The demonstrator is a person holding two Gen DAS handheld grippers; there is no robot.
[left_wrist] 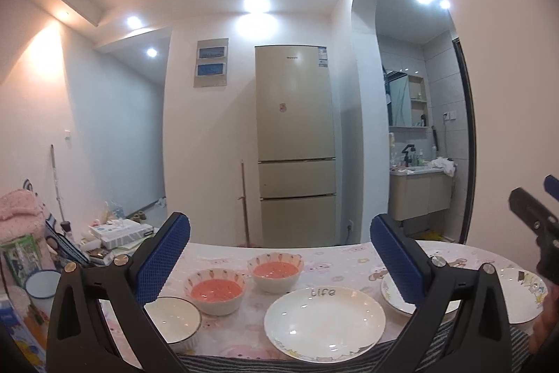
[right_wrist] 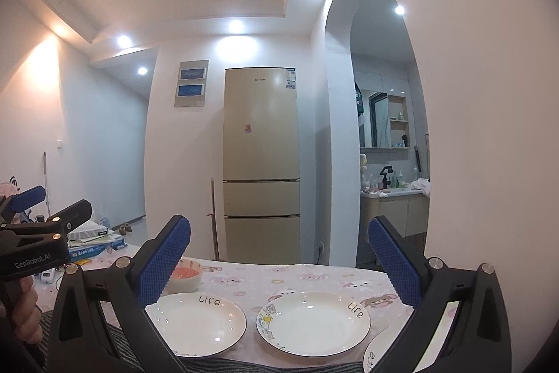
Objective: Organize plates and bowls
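Fridge (left_wrist: pixel 295 145): tall, beige, 3 doors, standing against the far wall; small pink sticker on the top door.
Wall panel (left_wrist: pixel 211 62): grey box left of the fridge, 2 blue windows.
Broom handle (left_wrist: pixel 244 201): wooden, leaning just left of the fridge.
Worktop (right_wrist: pixel 314 275): covered by a pink cartoon-print cloth.
Washbasin cabinet (left_wrist: pixel 421 194): through the arch at right, bottles on top.
Mirror cabinet (right_wrist: pixel 379 117): above the basin.
Boxes and papers (left_wrist: pixel 118 231): piled at far left.
Enamel mug (left_wrist: pixel 40 285): white, blue rim, at left edge.
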